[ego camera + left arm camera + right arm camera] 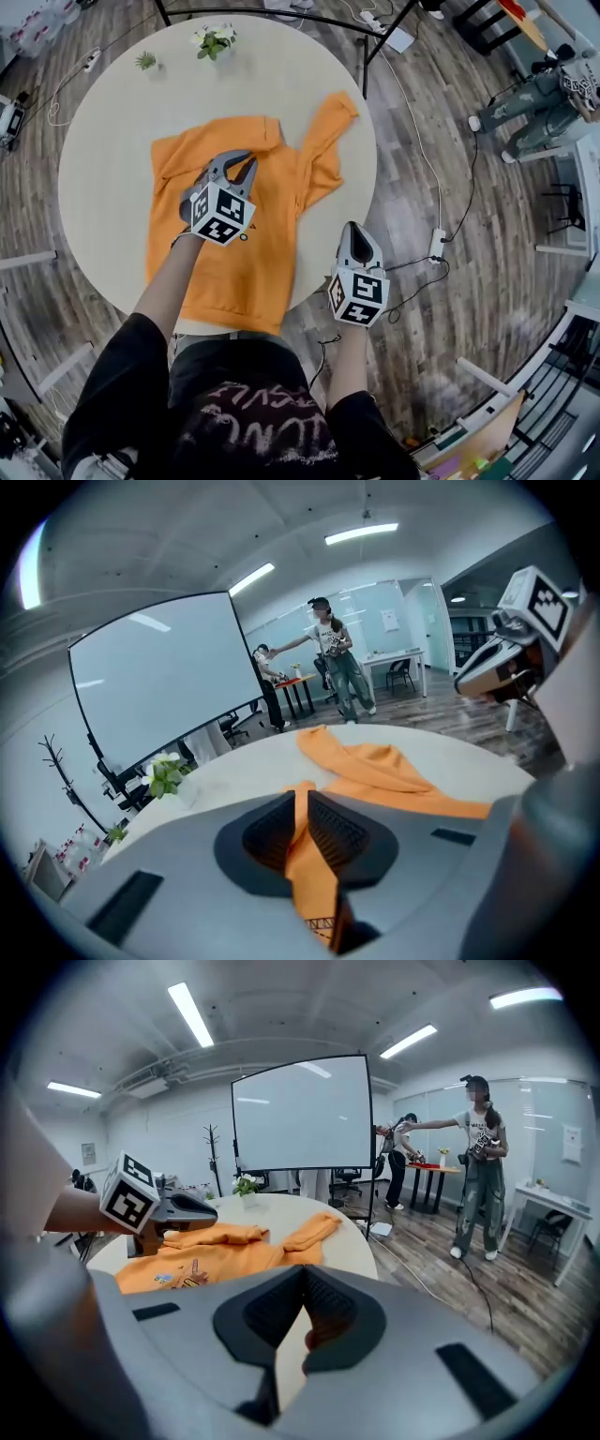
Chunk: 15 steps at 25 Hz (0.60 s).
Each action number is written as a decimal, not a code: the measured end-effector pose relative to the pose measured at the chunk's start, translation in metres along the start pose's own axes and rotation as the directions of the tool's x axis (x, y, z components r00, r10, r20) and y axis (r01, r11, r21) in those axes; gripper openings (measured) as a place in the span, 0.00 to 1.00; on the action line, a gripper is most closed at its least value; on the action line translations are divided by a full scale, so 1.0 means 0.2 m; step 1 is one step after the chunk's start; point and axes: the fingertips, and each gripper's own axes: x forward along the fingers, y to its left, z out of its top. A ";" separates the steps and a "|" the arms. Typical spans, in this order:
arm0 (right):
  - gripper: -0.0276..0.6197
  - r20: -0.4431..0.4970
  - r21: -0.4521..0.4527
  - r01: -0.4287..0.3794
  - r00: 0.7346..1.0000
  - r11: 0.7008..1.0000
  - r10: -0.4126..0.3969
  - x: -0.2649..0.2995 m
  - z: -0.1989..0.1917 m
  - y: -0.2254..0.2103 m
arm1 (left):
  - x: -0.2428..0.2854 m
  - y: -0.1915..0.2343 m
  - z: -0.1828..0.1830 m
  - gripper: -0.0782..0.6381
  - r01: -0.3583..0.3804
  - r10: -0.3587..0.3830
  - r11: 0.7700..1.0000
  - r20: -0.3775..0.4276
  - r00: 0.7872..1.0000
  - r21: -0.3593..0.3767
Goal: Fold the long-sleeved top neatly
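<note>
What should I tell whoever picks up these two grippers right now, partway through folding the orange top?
Left gripper: over the middle of the orange top, jaws slightly apart, fabric showing in the gap, apparently not pinched.
Right gripper: shut, empty, off the top near the edge of the round table.
Top: flat on the table, hem toward you; one sleeve sticks out to the far right.
Done: the other side looks already folded in.
Left: fold in that outstretched sleeve, then probably fold the body up.
</note>
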 end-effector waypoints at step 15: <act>0.05 -0.102 -0.012 0.003 0.995 1.000 -0.004 0.10 -0.22 -0.08 | 0.48 -0.02 -0.15 0.20 0.074 -0.064 0.994 -0.125 0.990 0.074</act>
